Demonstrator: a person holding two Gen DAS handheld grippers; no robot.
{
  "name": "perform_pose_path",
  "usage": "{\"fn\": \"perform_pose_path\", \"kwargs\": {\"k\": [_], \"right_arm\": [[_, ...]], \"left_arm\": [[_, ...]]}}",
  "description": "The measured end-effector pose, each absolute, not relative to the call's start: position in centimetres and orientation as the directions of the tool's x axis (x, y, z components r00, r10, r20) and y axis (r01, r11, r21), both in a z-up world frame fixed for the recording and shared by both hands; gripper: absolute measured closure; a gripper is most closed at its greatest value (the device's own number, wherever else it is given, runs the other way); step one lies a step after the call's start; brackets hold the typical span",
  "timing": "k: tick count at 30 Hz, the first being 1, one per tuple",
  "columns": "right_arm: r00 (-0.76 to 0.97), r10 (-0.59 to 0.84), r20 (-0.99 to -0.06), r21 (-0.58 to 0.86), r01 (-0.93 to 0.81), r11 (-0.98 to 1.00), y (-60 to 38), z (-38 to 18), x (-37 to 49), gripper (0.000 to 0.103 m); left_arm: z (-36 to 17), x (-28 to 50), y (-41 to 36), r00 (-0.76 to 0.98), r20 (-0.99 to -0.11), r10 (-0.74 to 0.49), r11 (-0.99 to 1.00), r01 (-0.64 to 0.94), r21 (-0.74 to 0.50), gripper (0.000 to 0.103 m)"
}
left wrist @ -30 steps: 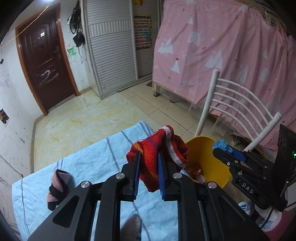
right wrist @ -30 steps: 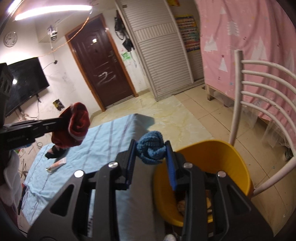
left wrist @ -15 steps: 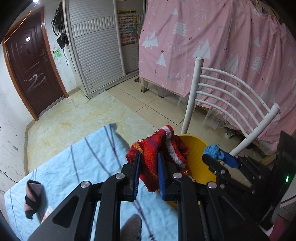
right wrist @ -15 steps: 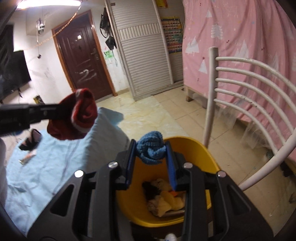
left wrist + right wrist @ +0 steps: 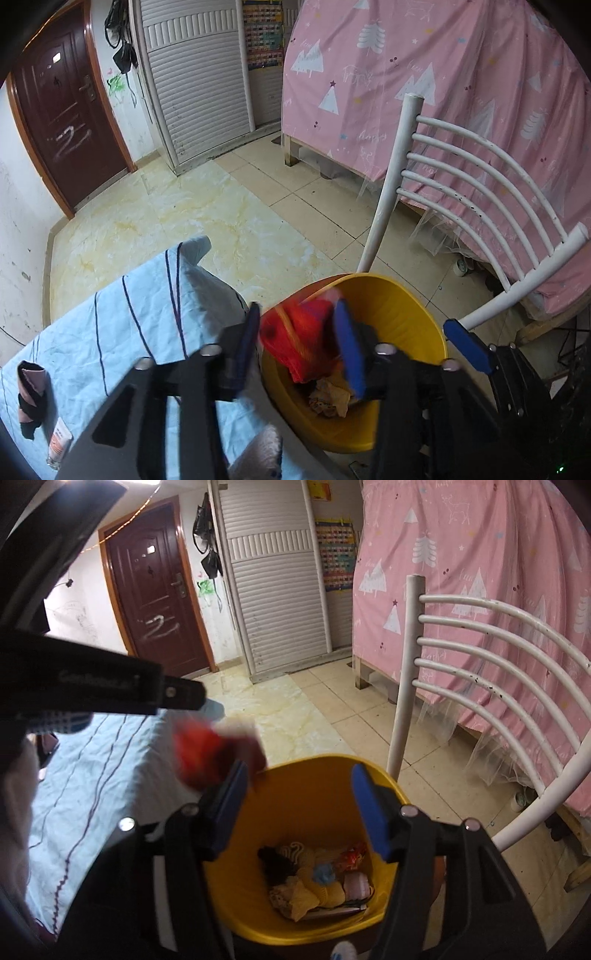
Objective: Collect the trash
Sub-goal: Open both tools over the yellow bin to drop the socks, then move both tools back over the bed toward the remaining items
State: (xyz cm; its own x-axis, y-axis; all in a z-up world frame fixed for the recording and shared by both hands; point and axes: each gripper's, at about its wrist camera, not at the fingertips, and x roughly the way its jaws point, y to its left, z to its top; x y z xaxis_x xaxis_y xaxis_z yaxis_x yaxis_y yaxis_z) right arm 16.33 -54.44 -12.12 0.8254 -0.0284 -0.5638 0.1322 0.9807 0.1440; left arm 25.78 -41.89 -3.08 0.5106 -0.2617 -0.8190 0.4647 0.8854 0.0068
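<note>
Dim indoor light; strong fisheye bending at edges.
Motion-blurred red cloth and near fingers; black vignette corners; ceiling glare upper left.

Both grippers are hanging side by side, fingers aimed forward and down. The left gripper is standing with its blue-padded jaws spread wide. The right gripper, just to its right, is likewise gaping, its jaws parted with nothing between them.
</note>
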Motion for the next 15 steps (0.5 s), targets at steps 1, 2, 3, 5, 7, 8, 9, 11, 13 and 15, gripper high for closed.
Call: {"fn": "perform_pose_path", "kwargs": {"k": [1, 2, 3, 5, 7, 8, 9, 11, 13, 15], "right_arm": [[0.825, -0.028, -0.565, 0.145, 0.132, 0.981, -54.5, -12.2, 16.4, 0.046], [0.824, -0.027, -0.566, 0.146, 0.133, 0.98, -54.6, -12.2, 16.4, 0.046], [0.823, -0.028, -0.567, 0.148, 0.135, 0.98, -54.7, -12.3, 16.4, 0.046], [0.822, -0.024, -0.569, 0.153, 0.135, 0.979, -54.7, -12.4, 16.3, 0.046], [0.822, -0.022, -0.569, 0.157, 0.135, 0.978, -54.7, -12.2, 16.4, 0.046], [0.822, -0.02, -0.569, 0.159, 0.134, 0.978, -54.7, -12.1, 16.4, 0.046], [0.823, -0.018, -0.568, 0.161, 0.133, 0.978, -54.6, -12.0, 16.3, 0.046], [0.825, -0.017, -0.565, 0.161, 0.13, 0.978, -54.4, -11.7, 16.2, 0.046], [0.828, -0.017, -0.56, 0.158, 0.127, 0.979, -54.1, -11.2, 16.2, 0.046], [0.832, -0.016, -0.555, 0.154, 0.122, 0.981, -53.7, -10.8, 16.1, 0.046]], "left_arm": [[-3.2, 25.8, -41.9, 0.511, -0.819, -0.261, 0.886, 0.464, 0.007, 0.062], [-3.3, 25.8, -41.9, 0.51, -0.82, -0.26, 0.886, 0.464, 0.008, 0.062], [-3.4, 25.8, -41.9, 0.507, -0.822, -0.26, 0.885, 0.465, 0.007, 0.062], [-3.6, 25.7, -41.8, 0.504, -0.823, -0.26, 0.885, 0.465, 0.005, 0.061], [-3.5, 25.7, -41.7, 0.503, -0.823, -0.263, 0.885, 0.465, 0.001, 0.061], [-3.4, 25.7, -41.6, 0.503, -0.823, -0.265, 0.886, 0.464, -0.001, 0.061], [-3.4, 25.7, -41.4, 0.504, -0.822, -0.266, 0.886, 0.464, -0.002, 0.061], [-3.1, 25.5, -40.9, 0.505, -0.82, -0.269, 0.884, 0.467, -0.002, 0.06], [-2.8, 25.4, -40.4, 0.509, -0.817, -0.272, 0.885, 0.466, -0.004, 0.06], [-2.4, 25.3, -39.8, 0.513, -0.813, -0.274, 0.886, 0.463, -0.007, 0.06]]}}
